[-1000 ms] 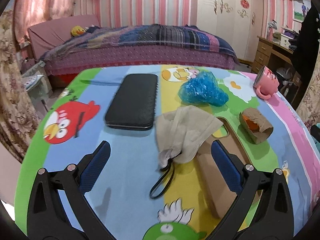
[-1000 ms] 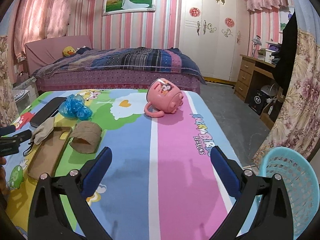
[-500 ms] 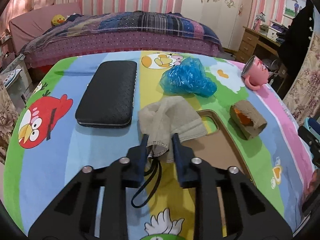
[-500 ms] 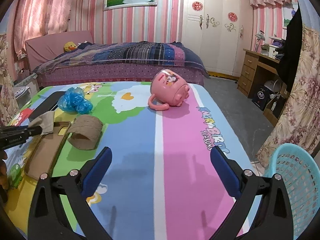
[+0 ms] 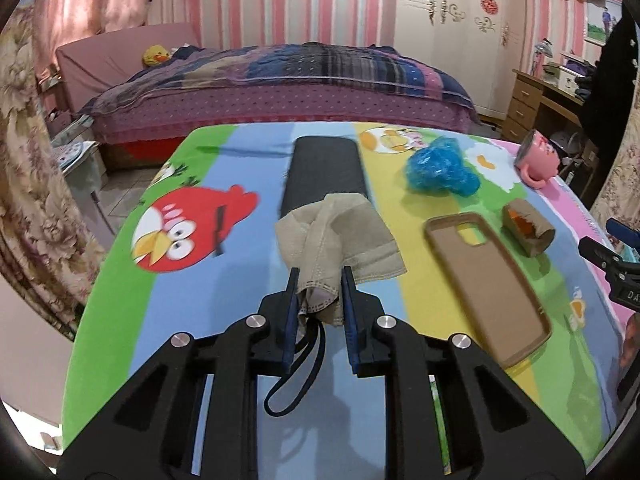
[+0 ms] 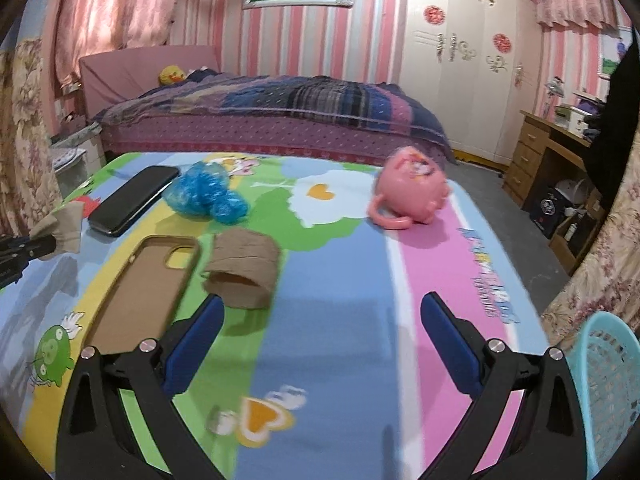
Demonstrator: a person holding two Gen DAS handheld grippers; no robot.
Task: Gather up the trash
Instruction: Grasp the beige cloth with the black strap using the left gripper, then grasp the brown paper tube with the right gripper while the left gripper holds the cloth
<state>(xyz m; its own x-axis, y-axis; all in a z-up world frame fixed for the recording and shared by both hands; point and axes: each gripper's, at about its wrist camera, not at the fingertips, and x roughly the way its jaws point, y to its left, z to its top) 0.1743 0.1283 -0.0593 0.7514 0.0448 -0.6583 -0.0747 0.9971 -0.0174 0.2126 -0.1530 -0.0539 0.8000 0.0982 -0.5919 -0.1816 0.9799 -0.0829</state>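
A beige face mask [image 5: 340, 240] hangs lifted off the cartoon tablecloth [image 5: 224, 304], and my left gripper [image 5: 319, 272] is shut on its lower edge. The mask's black ear loop [image 5: 296, 376] dangles between the fingers. From the right wrist view the mask [image 6: 64, 226] shows at the far left. My right gripper [image 6: 322, 300] is open and holds nothing, low over the table. A torn cardboard roll [image 6: 242, 272] lies just ahead of its left finger. A crumpled blue plastic bag [image 6: 206, 196] lies farther back.
A brown phone case [image 5: 488, 284], a black wallet [image 5: 324, 172] and a tipped pink mug [image 6: 412, 194] lie on the table. A turquoise basket [image 6: 604, 380] stands on the floor off the table's right edge. A bed stands behind.
My left gripper went from open to shut on the mask, then lifted it off the phone case and carried it left. My right gripper shifted left, toward the cardboard roll.
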